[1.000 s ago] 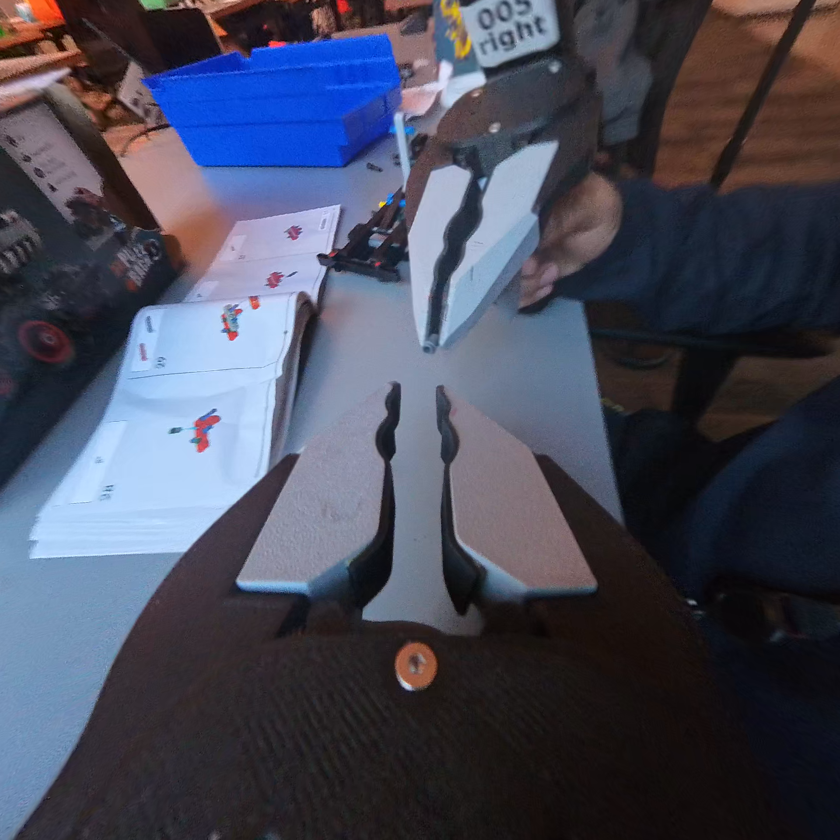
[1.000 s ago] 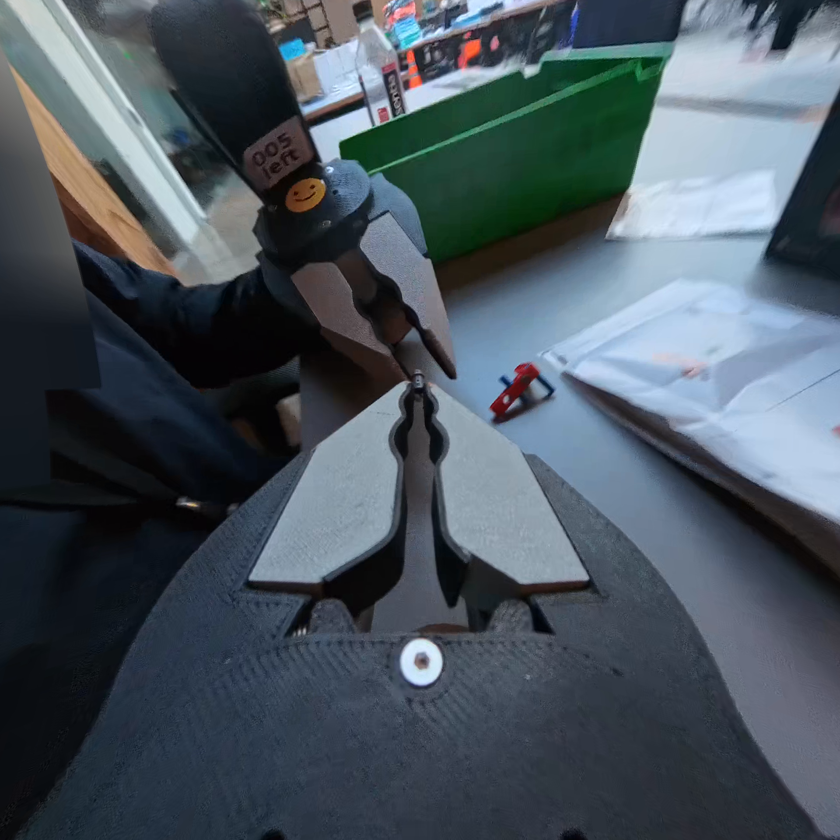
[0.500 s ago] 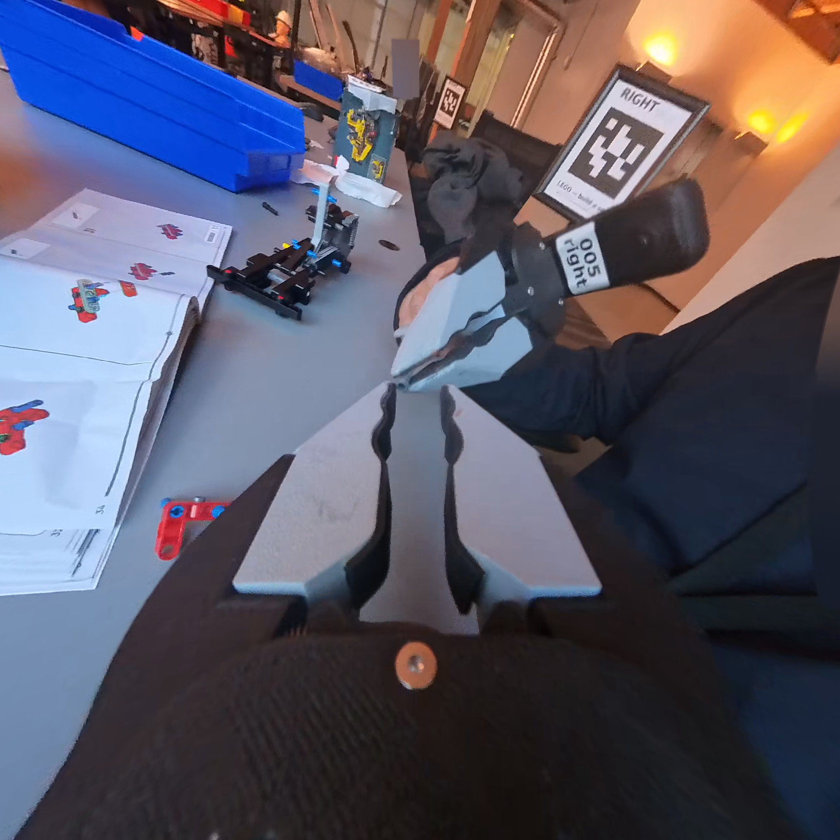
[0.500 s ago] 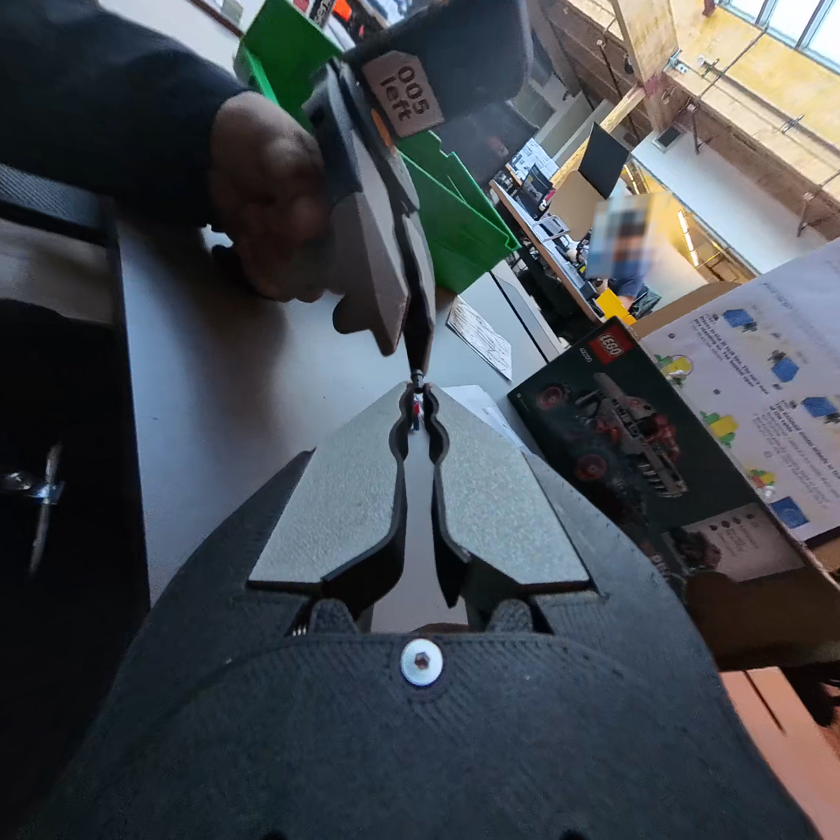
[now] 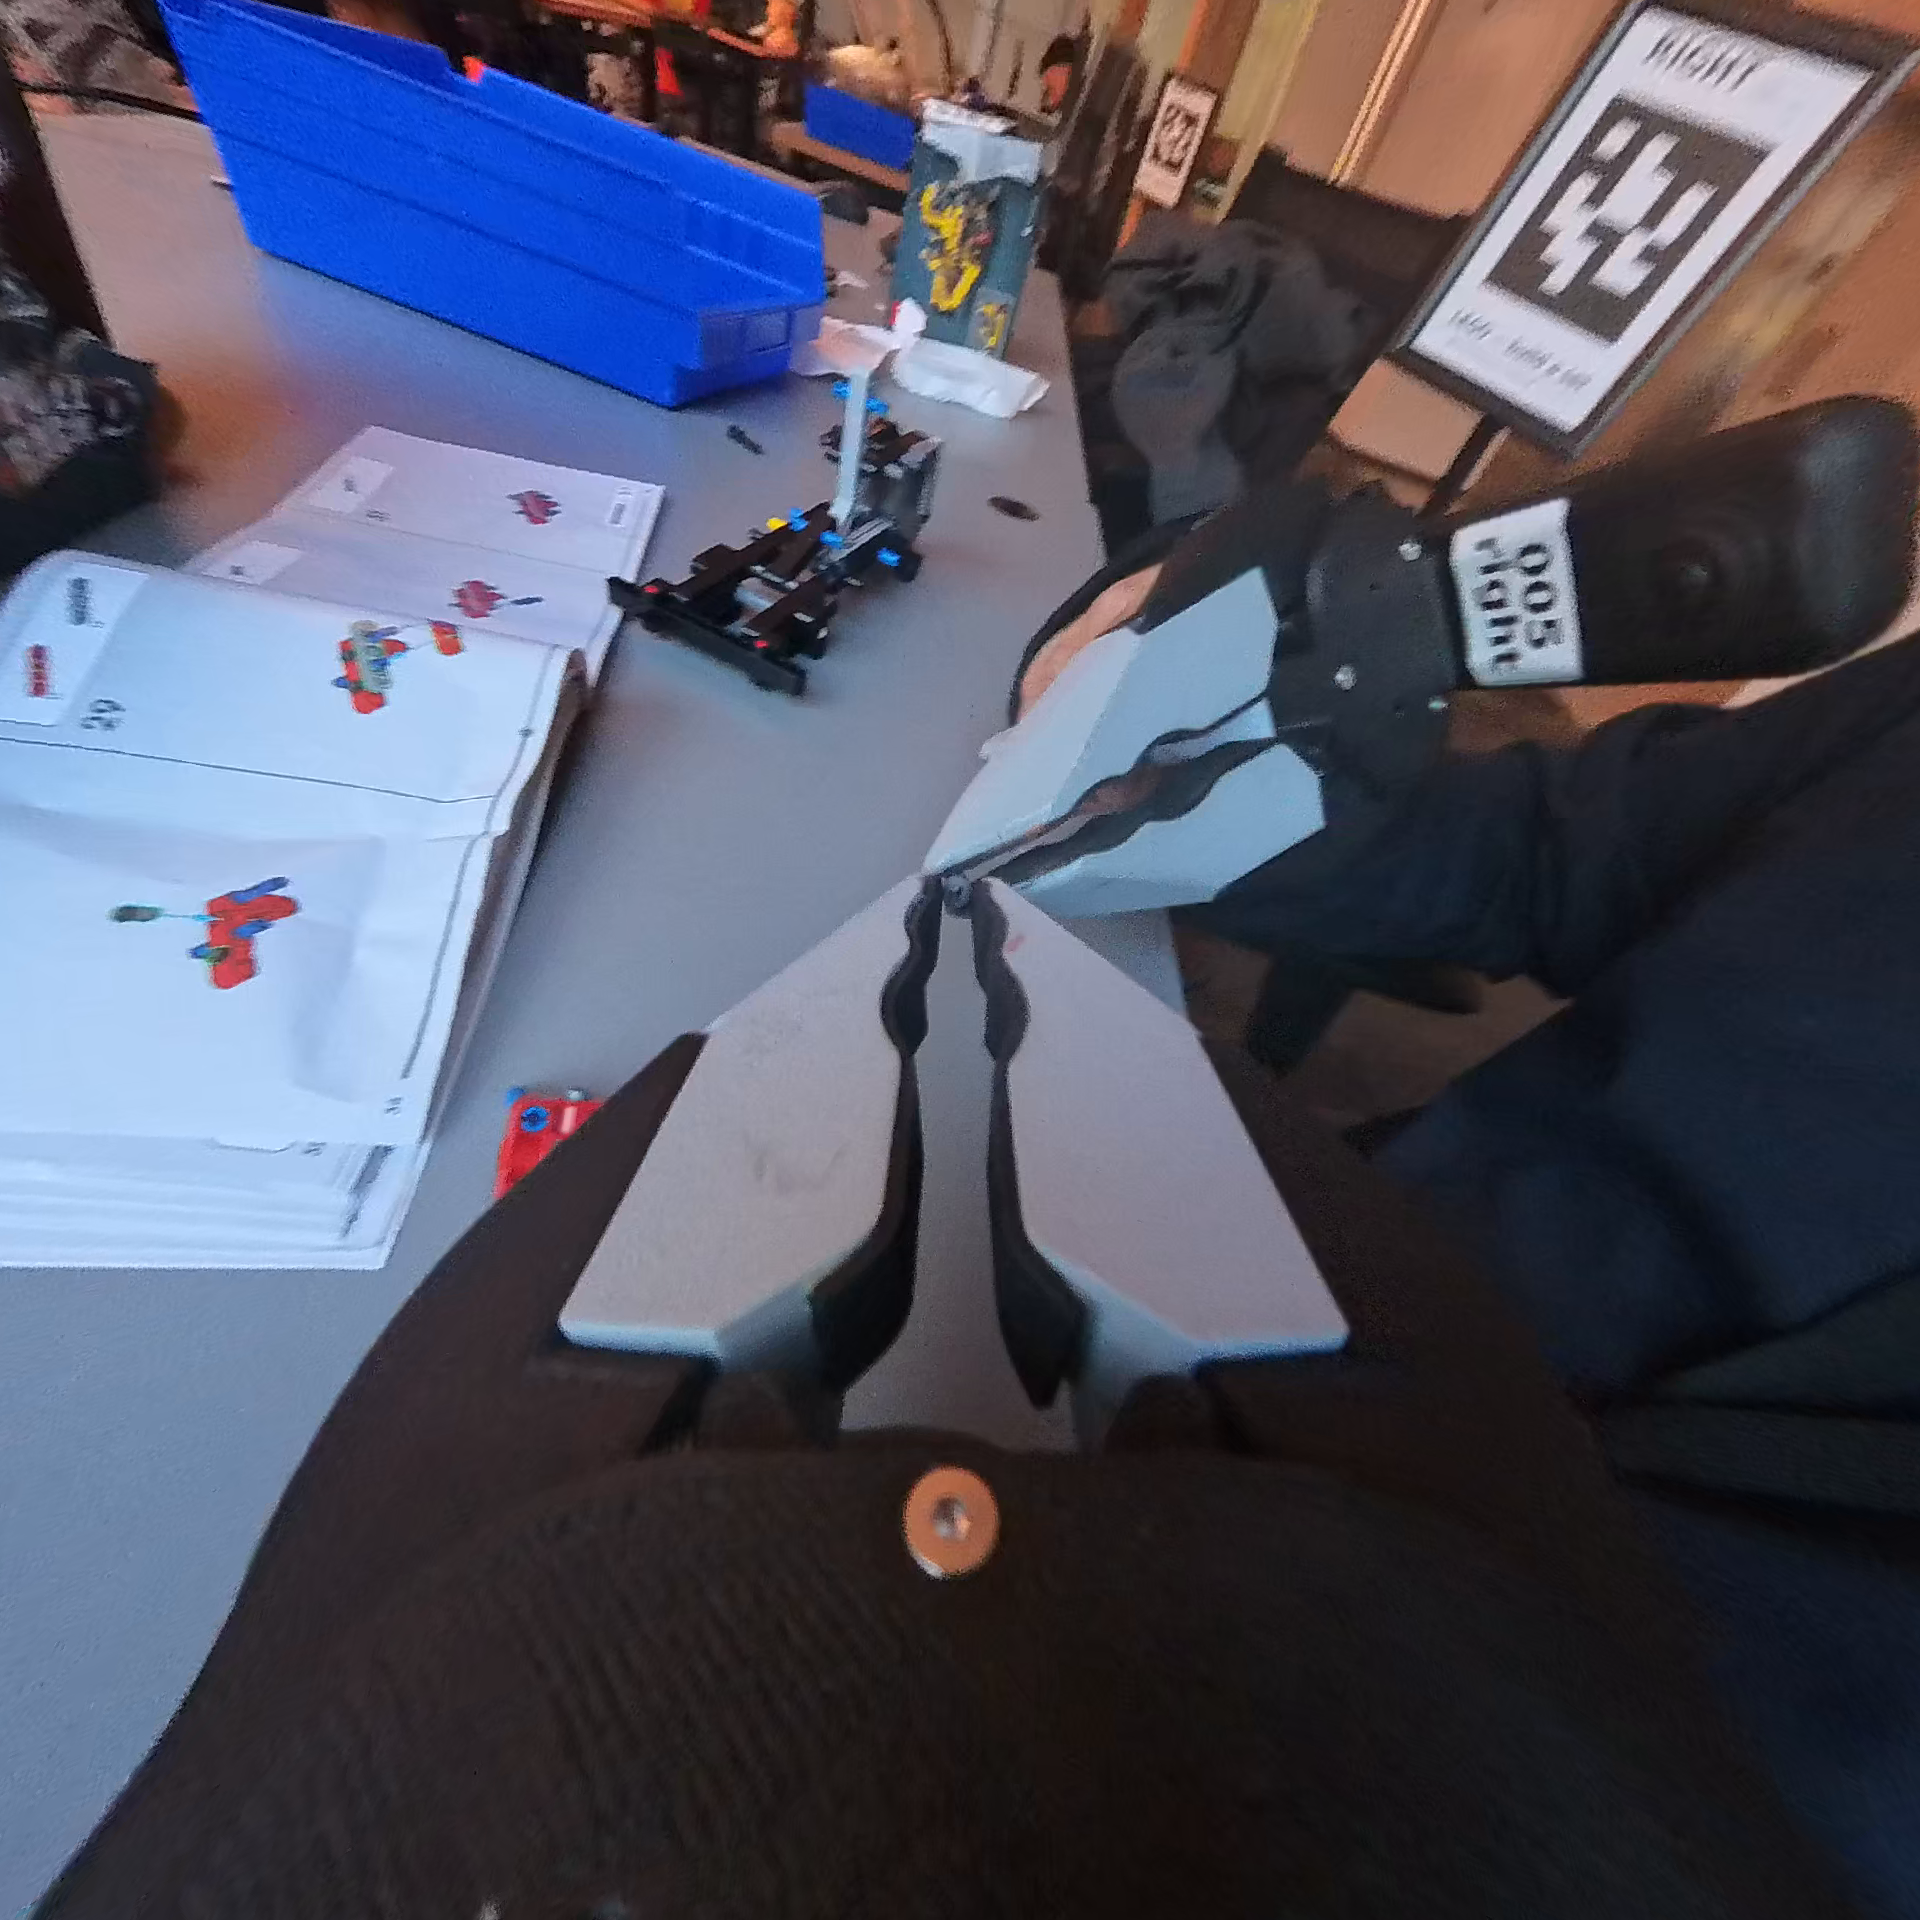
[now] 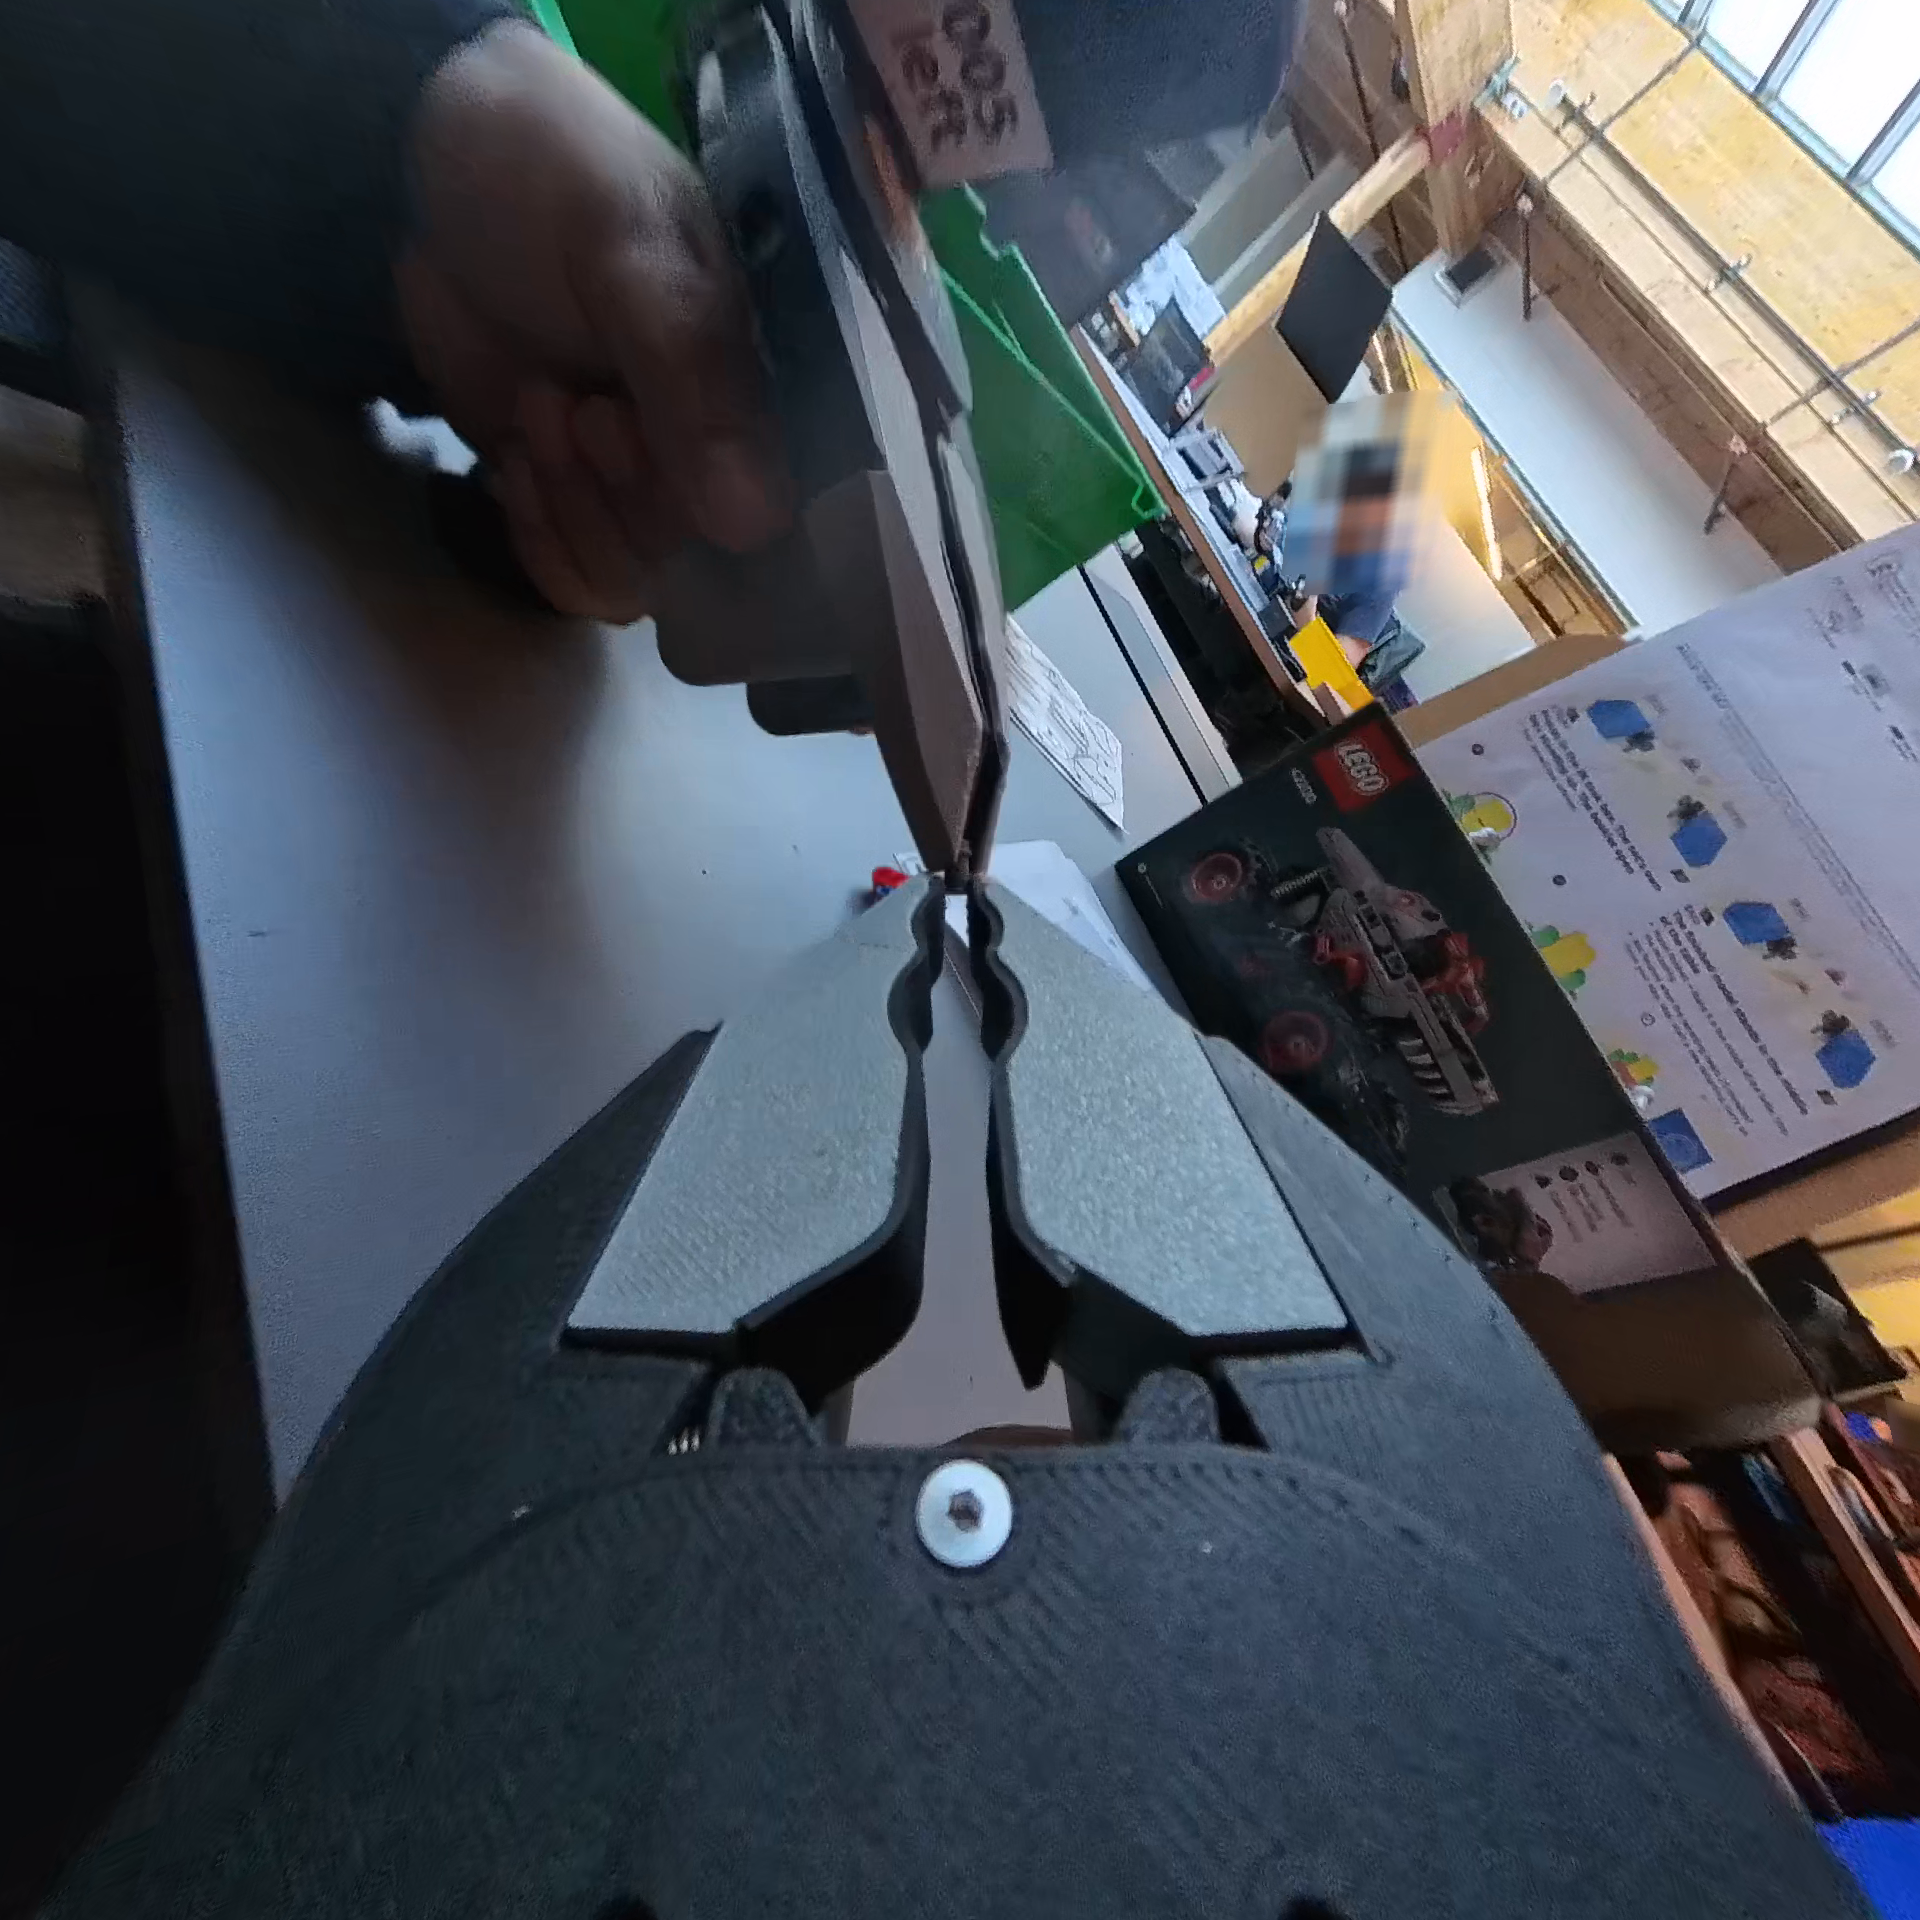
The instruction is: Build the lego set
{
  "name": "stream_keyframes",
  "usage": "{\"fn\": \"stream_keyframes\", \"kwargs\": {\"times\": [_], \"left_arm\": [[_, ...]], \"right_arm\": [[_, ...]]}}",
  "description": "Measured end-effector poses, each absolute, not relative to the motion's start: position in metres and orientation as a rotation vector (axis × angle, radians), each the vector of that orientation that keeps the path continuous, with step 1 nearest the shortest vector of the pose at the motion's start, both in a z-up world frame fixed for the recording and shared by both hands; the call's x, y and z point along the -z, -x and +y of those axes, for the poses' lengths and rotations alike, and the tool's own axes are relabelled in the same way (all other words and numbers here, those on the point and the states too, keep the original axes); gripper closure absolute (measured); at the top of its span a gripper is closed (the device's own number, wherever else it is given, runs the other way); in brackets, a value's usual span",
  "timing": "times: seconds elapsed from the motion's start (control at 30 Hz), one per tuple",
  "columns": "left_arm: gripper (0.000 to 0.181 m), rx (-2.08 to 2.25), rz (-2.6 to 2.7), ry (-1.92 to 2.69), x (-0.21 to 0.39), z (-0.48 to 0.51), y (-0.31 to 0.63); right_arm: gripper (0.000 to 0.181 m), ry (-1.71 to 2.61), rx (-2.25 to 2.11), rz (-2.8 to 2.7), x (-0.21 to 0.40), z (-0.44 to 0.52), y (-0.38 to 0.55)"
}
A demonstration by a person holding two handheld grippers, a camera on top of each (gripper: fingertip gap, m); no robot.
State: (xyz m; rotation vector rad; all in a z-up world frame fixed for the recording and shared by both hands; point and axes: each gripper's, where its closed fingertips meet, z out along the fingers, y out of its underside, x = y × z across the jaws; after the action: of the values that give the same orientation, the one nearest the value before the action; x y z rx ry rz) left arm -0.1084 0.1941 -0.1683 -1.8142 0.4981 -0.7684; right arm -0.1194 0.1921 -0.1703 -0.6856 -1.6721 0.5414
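A small dark pin [image 5: 954, 891] sits between the tips of both grippers, held in the air over the grey table's near edge. My left gripper [image 5: 954, 902] has its fingers drawn in onto the pin. My right gripper [image 5: 940, 871] comes in from the right, shut, with its tips on the same pin. In the right wrist view my right gripper [image 6: 958, 888] meets the left gripper [image 6: 964, 847], which points down from above. The black Lego chassis [image 5: 790, 592] lies farther back on the table. A red Lego piece [image 5: 540, 1132] lies by the open instruction booklet [image 5: 260, 831].
A blue bin [image 5: 499, 197] stands at the back left, with a small printed box [image 5: 966, 249] beside it. A green bin [image 6: 1039, 457] and the dark Lego box [image 6: 1403, 997] stand on the other side. Loose small parts [image 5: 743, 436] lie near the chassis. The grippers are tip to tip, or close to it.
Both grippers have swung round and come tip to tip. My left gripper's fingers have closed from a clear gap onto the pin that the right gripper holds.
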Motion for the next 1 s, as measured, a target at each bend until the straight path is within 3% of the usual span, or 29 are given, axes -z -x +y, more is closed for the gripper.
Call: {"fn": "stream_keyframes", "kwargs": {"times": [0.63, 0.73, 1.0], "left_arm": [[0.179, 0.651, 0.533, 1.851, 0.176, 0.197, 0.114], [0.179, 0.719, 0.532, 1.852, 0.175, 0.194, 0.11], [0.179, 1.2, 0.447, 1.834, 0.167, 0.175, 0.094]], "right_arm": [[0.176, 0.772, -0.572, -1.687, 0.178, 0.199, 0.122], [0.168, 0.718, -0.614, -1.716, 0.176, 0.19, 0.116], [0.165, 0.413, -0.271, -1.753, 0.171, 0.177, 0.111]]}}
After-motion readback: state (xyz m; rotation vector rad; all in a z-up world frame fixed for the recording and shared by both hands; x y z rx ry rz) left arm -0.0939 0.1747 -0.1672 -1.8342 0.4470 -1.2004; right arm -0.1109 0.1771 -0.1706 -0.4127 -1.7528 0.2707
